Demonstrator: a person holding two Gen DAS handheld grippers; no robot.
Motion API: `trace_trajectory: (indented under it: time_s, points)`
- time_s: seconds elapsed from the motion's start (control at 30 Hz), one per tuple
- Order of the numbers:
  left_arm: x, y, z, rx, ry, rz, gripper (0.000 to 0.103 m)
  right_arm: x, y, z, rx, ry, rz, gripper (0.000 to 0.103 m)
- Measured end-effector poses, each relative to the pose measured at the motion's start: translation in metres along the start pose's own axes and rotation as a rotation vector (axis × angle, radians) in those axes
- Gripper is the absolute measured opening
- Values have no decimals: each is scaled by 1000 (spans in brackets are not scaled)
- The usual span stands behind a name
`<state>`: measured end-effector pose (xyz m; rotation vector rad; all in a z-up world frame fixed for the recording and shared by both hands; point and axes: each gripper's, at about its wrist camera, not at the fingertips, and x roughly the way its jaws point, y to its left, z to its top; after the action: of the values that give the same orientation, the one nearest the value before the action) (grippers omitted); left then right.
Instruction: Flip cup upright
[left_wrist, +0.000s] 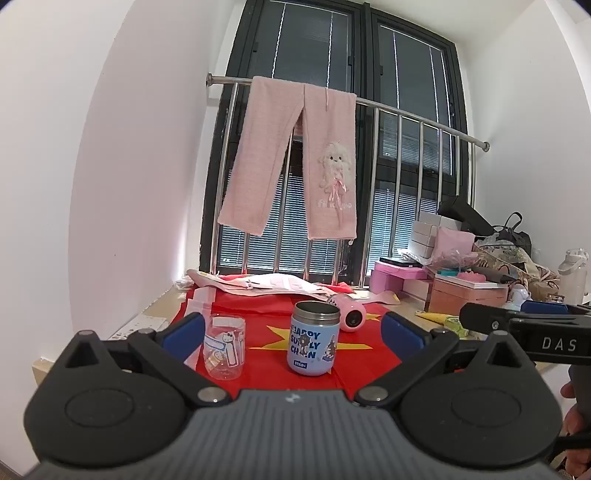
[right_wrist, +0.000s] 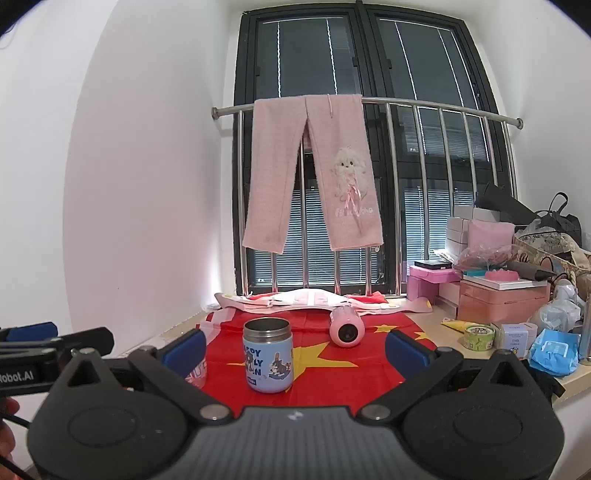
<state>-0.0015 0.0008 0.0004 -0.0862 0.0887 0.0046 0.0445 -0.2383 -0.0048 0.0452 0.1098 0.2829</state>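
Nearest the cameras, both tools hang spread wide and hold nothing: the left tool (left_wrist: 291, 328) has its blue pads apart either side of the scene, and the right tool (right_wrist: 293, 349) likewise. Just beyond, on the red cloth (left_wrist: 354, 365) covering the tabletop (right_wrist: 436, 321), stands the blue cup (left_wrist: 313, 338) with its steel mouth facing up, so by my reading it is already upright and the flip looks done. Beside it on the left is a clear glass (left_wrist: 224, 349) with cartoon stickers (whether its mouth faces up or down I cannot tell). Farther back lies a pink bottle (right_wrist: 346, 328) on its side, its end toward the cameras. Behind that hang pink trousers (left_wrist: 295, 158) on the rail.

The risk I see: any new approach toward the cup could clip the glass, which stands near enough to be knocked by the left pad; the loose cloth could also drag and tip either vessel if a pad catches it.
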Motion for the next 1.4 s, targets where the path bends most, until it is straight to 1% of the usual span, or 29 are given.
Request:
trace_trajectory:
  time_s: [1.4]
  points:
    - [1,-4,-1,1,2,1,103,0,0,0,2,5,0,103]
